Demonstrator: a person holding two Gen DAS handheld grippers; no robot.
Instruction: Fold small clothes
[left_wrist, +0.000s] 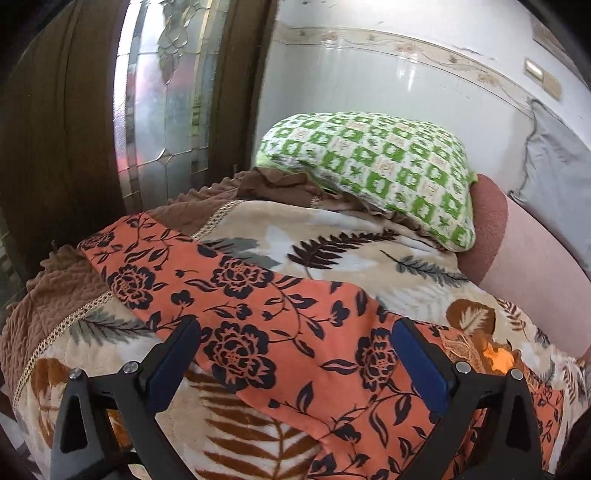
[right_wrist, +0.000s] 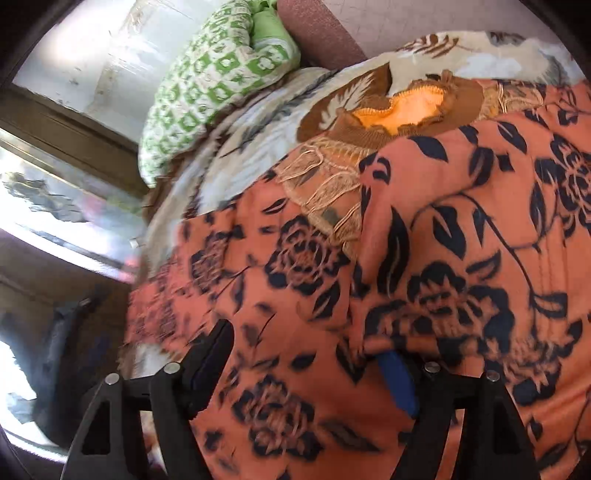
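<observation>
An orange garment with a dark floral print (left_wrist: 280, 314) lies spread on a leaf-patterned blanket (left_wrist: 332, 236) on a bed. My left gripper (left_wrist: 295, 332) is open just above it, its two fingers apart over the cloth. In the right wrist view the same garment (right_wrist: 443, 236) fills the frame, with its embroidered neckline (right_wrist: 399, 110) at the top. My right gripper (right_wrist: 306, 354) is open over the garment; a fold of cloth drapes over the tip of its right finger (right_wrist: 400, 384). The view is motion-blurred.
A green-and-white patterned pillow (left_wrist: 373, 166) lies at the head of the bed, also in the right wrist view (right_wrist: 207, 85). A pink headboard (left_wrist: 524, 251) runs along the right. A wooden door with frosted glass (left_wrist: 162, 103) stands at the left.
</observation>
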